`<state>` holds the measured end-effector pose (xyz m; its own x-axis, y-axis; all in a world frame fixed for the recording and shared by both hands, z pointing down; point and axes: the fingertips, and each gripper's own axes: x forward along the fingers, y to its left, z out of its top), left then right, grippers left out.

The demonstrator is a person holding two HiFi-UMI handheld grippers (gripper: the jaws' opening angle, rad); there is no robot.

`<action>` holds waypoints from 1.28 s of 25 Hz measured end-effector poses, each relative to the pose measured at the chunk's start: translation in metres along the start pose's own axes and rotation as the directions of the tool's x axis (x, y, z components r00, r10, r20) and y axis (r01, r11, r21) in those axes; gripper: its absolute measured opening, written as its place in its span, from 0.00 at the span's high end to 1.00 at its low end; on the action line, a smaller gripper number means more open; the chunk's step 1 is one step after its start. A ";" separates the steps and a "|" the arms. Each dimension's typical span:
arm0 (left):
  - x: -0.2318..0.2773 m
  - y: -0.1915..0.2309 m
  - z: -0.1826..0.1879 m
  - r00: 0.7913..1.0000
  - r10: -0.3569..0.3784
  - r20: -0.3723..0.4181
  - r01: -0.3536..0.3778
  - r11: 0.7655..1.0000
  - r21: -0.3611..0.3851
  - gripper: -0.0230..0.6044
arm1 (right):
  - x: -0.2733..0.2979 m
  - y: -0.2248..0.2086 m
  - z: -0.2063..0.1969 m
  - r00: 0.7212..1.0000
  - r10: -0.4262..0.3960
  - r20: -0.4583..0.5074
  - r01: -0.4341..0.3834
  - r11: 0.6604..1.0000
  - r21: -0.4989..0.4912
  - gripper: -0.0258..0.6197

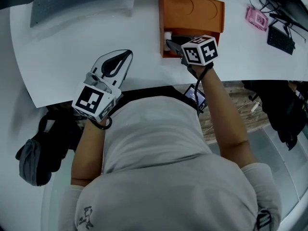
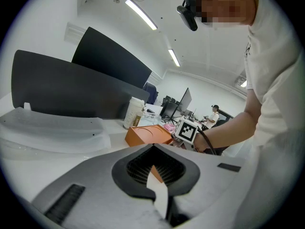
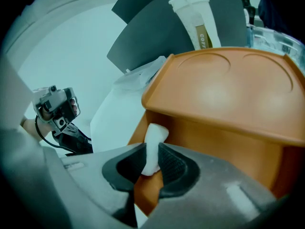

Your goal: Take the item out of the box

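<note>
An orange box [image 1: 192, 13] [image 2: 147, 135] [image 3: 224, 94] lies on the white table [image 1: 57, 57], its opening facing me. A small white item [image 1: 167, 36] [image 3: 153, 144] sticks out at the left of that opening. My right gripper [image 1: 173, 46] [image 3: 151, 163] is at the box's front, and its ribbed pads press on the white item from both sides. My left gripper [image 1: 126, 56] [image 2: 153, 147] rests on the table left of the box. Its tips meet and nothing is between them.
A paper cup [image 2: 133, 111] [image 3: 195, 23] stands behind the box. A clear plastic sheet [image 1: 82, 1] [image 2: 52, 128] lies at the far left of the table. A pink item [image 1: 256, 18] and black devices [image 1: 280, 37] sit at the far right. A black bag [image 1: 38, 153] lies on the floor.
</note>
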<state>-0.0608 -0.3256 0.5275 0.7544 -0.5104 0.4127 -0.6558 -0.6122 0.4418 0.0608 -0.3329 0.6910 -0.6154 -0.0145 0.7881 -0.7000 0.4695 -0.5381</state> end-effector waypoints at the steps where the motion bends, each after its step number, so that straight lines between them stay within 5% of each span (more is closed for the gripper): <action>1: 0.000 -0.001 0.000 1.000 0.000 0.002 0.000 1.000 0.002 0.97 | -0.001 0.001 0.000 1.000 -0.002 0.003 0.002 1.000 -0.004 0.84; 20: -0.013 -0.057 0.021 0.998 0.009 0.061 -0.015 0.995 0.098 0.97 | -0.074 0.022 0.006 0.988 -0.040 0.150 0.056 0.993 -0.104 0.84; 32: -0.034 -0.096 0.044 0.994 0.018 0.110 -0.039 0.980 0.193 0.97 | -0.150 0.049 0.025 0.943 -0.054 0.329 0.116 0.978 -0.172 0.84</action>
<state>-0.0220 -0.2760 0.4357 0.7412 -0.5842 0.3307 -0.6669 -0.6972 0.2631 0.1096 -0.3300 0.5391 -0.6613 -0.3295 0.6739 -0.6942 0.6093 -0.3833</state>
